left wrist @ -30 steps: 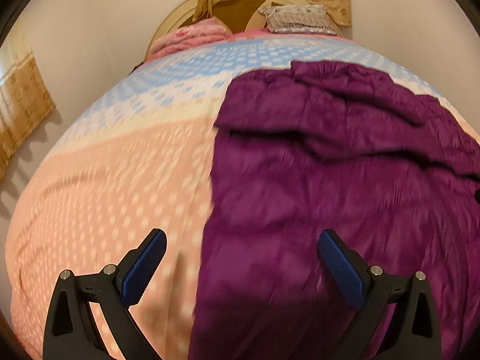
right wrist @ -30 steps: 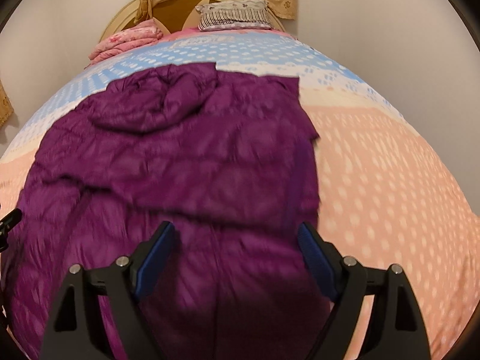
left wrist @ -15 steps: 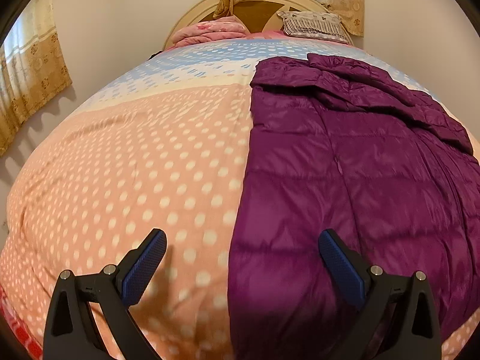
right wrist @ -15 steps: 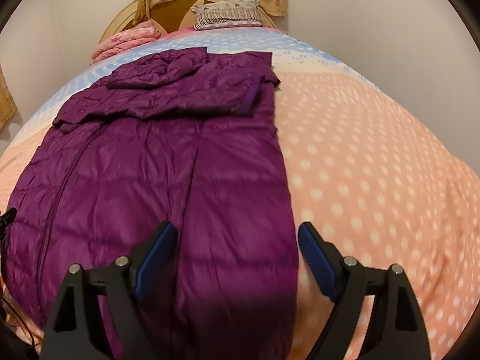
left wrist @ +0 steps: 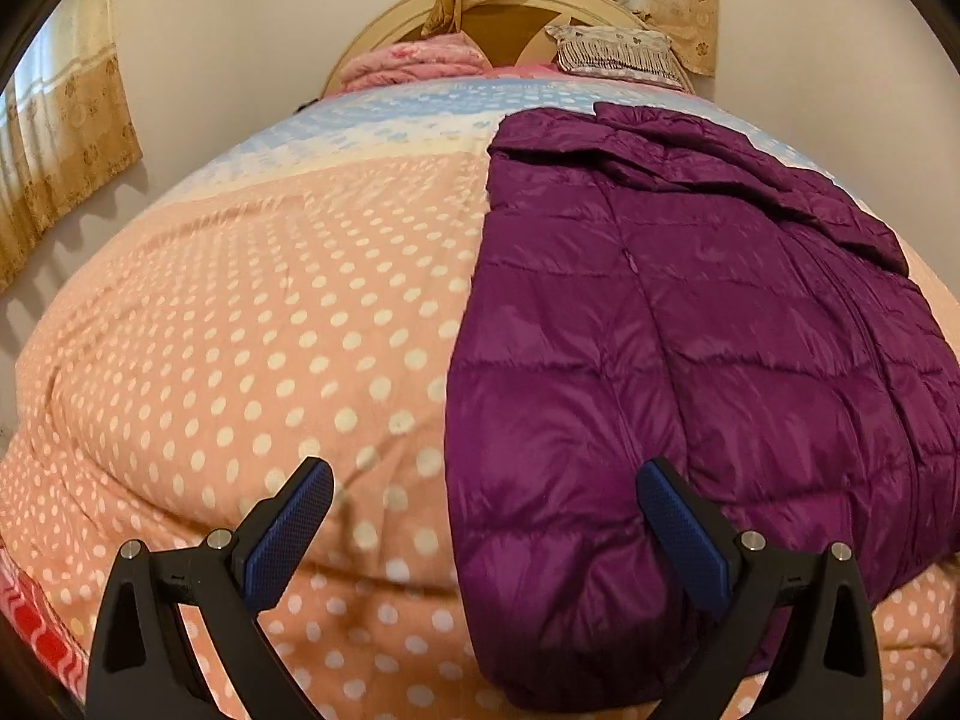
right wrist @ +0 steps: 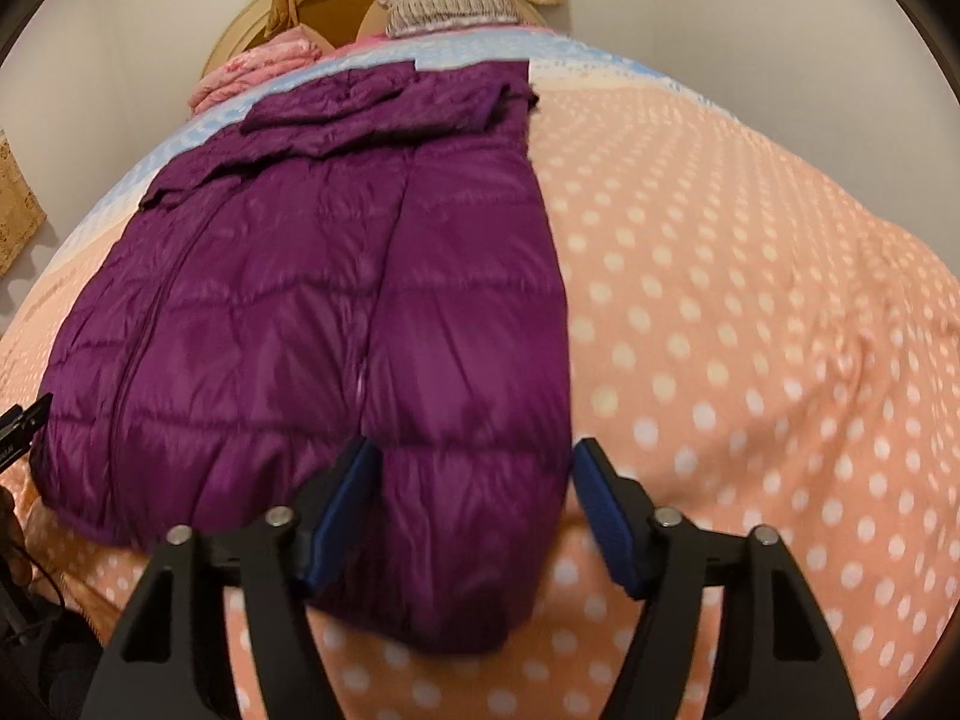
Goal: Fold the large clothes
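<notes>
A long purple quilted down coat (left wrist: pixel 690 360) lies flat along the bed, hem toward me, sleeves and hood folded across its far end; it also shows in the right wrist view (right wrist: pixel 336 312). My left gripper (left wrist: pixel 483 495) is open, hovering at the coat's near left hem corner, with one finger over the bedspread and one over the coat. My right gripper (right wrist: pixel 474 474) is open, its jaws narrower than before, straddling the coat's near right hem corner. Neither holds anything.
The bed has a peach polka-dot bedspread (left wrist: pixel 240 360) with a blue band at the far end. A folded pink blanket (left wrist: pixel 414 60) and a fringed pillow (left wrist: pixel 612 51) sit by the headboard. Curtains (left wrist: pixel 60 138) hang on the left wall. The left gripper's tip (right wrist: pixel 21 420) shows at the right view's left edge.
Both grippers pulled back from over the coat's middle toward its hem at the foot of the bed. The right gripper's jaws have narrowed slightly.
</notes>
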Demonstrator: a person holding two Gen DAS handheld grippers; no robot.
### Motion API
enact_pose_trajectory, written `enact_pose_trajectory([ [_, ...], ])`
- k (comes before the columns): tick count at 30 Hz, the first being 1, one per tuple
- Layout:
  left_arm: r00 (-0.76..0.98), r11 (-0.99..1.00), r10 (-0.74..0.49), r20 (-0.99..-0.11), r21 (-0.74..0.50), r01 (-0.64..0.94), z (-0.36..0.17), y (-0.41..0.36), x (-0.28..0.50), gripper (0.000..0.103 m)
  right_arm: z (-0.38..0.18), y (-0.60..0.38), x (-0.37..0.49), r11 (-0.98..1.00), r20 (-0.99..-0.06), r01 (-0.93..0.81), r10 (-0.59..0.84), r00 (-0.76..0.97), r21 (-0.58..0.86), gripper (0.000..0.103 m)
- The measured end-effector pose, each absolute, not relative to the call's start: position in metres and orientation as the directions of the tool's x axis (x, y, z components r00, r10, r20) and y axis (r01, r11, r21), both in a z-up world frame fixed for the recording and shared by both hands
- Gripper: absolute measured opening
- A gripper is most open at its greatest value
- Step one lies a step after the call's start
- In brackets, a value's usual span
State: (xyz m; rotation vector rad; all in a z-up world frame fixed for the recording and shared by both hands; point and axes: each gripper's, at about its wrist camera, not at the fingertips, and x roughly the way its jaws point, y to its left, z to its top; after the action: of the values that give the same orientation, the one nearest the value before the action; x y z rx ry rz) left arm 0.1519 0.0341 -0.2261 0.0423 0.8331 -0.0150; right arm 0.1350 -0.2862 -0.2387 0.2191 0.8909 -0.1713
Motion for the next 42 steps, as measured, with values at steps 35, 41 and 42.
enact_pose_trajectory([
  [35,0.872,0.943,-0.329,-0.362,-0.068,0.327,-0.011,0.061,0.040,0.001,-0.035,-0.265,-0.007,0.970,-0.318,-0.027,0.106,0.942,0.243,0.006],
  [41,0.895,0.958,-0.206,-0.395,0.104,0.267,-0.053,0.027,0.152,0.001,-0.054,-0.291,0.101,0.963,-0.352,0.039,0.060,0.934,0.268,0.006],
  [42,0.892,0.958,-0.198,-0.407,0.112,0.263,-0.061,0.024,0.175,0.002,-0.060,-0.295,0.122,0.960,-0.364,0.059,0.046,0.930,0.272,0.006],
])
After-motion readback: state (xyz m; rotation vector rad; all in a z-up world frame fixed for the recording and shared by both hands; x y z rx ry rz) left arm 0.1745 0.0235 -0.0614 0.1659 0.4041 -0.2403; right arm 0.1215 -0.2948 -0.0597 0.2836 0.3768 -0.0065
